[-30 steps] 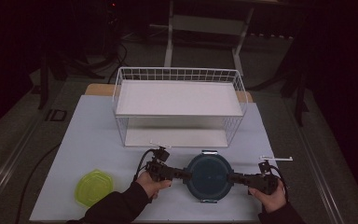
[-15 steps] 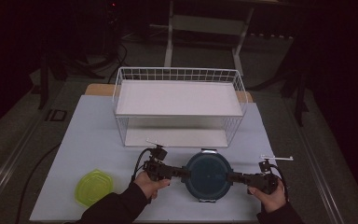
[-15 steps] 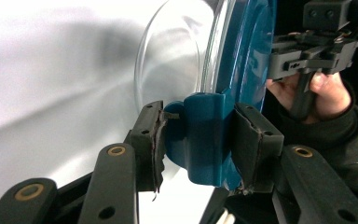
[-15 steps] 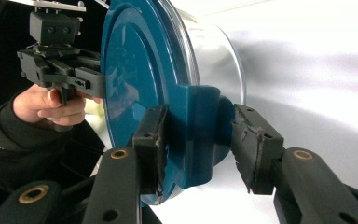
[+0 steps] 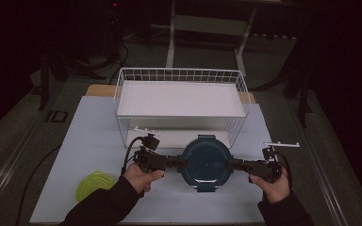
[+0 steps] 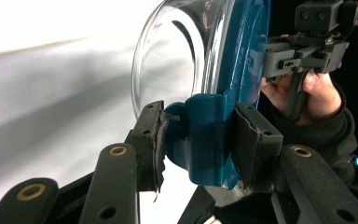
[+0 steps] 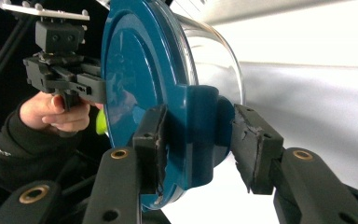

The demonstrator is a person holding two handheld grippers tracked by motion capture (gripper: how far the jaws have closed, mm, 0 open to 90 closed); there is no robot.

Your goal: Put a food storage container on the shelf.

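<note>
nearest the camera, the left gripper (image 5: 181, 162) and the right gripper (image 5: 231, 164) each clamp a latch tab on opposite sides of a round glass container with a blue lid (image 5: 204, 162). in the left gripper view the pads (image 6: 154, 140) press on both faces of the blue tab (image 6: 205, 135), jaws partly closed and gripping it. in the right gripper view one pad (image 7: 151, 140) bears on the opposite tab (image 7: 200, 135); the other pad looks just at the tab's far face, contact there hard to confirm. the container sits between the two hands, over the white mat (image 5: 89, 136), just in front of the wire rack (image 5: 181, 96).

judged step: a two-handed carry of the lidded container, apparently towards the rack. the next move calls for both hands travelling level and together, so neither tab slips or unlatches, and enough height to pass the rack's front rail.

whether the container's base is off the mat cannot be told from above. its contents are not discernible. a yellow-green lid (image 5: 94, 184) lies at the near left, partly covered by the left sleeve. the room beyond the rack is too dark to read.
</note>
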